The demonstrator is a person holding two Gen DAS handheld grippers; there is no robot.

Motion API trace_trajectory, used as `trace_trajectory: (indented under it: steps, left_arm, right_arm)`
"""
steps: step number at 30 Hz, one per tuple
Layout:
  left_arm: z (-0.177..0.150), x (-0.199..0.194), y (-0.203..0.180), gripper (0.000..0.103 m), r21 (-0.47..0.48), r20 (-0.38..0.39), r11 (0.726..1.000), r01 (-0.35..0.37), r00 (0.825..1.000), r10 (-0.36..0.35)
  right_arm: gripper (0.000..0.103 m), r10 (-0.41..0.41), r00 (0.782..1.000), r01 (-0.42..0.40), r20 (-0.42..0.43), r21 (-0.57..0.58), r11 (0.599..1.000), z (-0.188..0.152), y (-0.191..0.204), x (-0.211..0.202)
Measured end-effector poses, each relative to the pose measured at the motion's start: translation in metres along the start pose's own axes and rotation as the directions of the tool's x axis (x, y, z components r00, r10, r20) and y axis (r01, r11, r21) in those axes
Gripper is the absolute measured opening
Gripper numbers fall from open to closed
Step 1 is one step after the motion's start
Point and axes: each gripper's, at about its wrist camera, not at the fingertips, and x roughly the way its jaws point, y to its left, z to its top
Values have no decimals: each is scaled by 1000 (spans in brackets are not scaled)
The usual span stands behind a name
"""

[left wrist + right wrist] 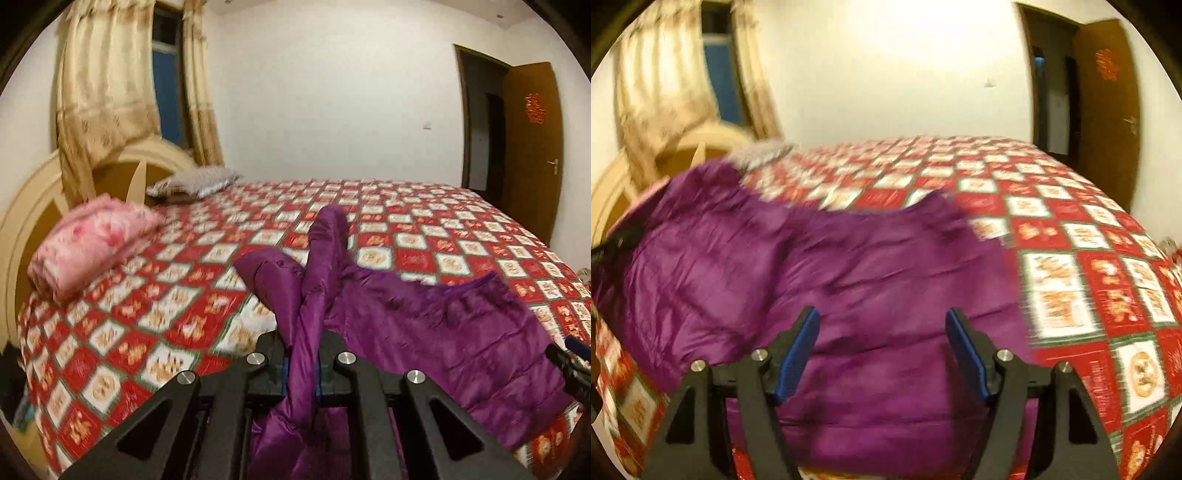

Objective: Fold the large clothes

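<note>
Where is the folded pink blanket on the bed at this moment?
In the left wrist view, the pink blanket lies at the left, on the checked bedspread beside the headboard, left of the purple jacket.

Left wrist view low over the near edge of the bed (pixel 424 236), facing across it toward the far wall and headboard (pixel 33 206), right wrist view closer in, same way, both sharing bed, purple jacket (pixel 820 273), curtain (pixel 99 92), door (pixel 1108 103)
</note>
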Motion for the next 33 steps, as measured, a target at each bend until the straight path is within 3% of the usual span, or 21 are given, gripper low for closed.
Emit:
trace_trajectory:
  steps: [3,7,10,13,16,18,20,24,27,28,29,31,33]
  left_arm:
    - [14,-17,-43,8,90,51,996,18,998,-23]
    - [22,-40,-129,8,264,120,962,68,987,-102]
    - [4,-50,-203,8,426,136,898,107,974,-181]
    - [-28,-46,-266,8,562,92,814,149,966,-240]
    - [-72,-28,-311,8,684,55,717,137,970,-238]
    - [-92,-16,-326,8,722,37,680,129,974,-225]
    - [-105,-15,-335,12,756,71,649,87,974,-214]
    - [-102,-26,-333,18,759,80,644,90,970,-230]
    - [-92,-53,-327,31,764,114,640,81,960,-257]
    - [-87,-65,-323,49,762,130,642,84,951,-279]
    - [-81,-76,-320,75,756,141,649,91,944,-298]
    - [-69,-101,-306,92,727,196,680,96,920,-339]
    - [-55,-114,-290,92,702,233,708,81,913,-336]
  right_arm:
    - [75,-97,995,98,-10,53,994,9,-40,6]
    - [75,-218,973,226,-72,132,965,2,-101,8]
    - [75,-262,958,281,-113,212,936,-9,-146,5]
    - [75,-265,954,295,-139,287,911,-21,-175,-5]
    - [75,-257,955,291,-147,308,906,-29,-190,-15]
    - [76,-241,960,275,-141,316,908,-33,-195,-19]
    - [76,-232,963,263,-135,311,913,-34,-198,-22]
    - [76,-232,964,262,-131,298,918,-30,-200,-21]
    - [76,-248,960,276,-127,297,914,-22,-203,-20]
    - [76,-261,957,287,-125,289,914,-18,-202,-20]
    - [76,-270,955,294,-121,280,914,-14,-201,-21]
    - [76,-299,948,318,-112,248,915,-2,-197,-24]
    - [76,-308,946,323,-103,230,918,12,-191,-28]
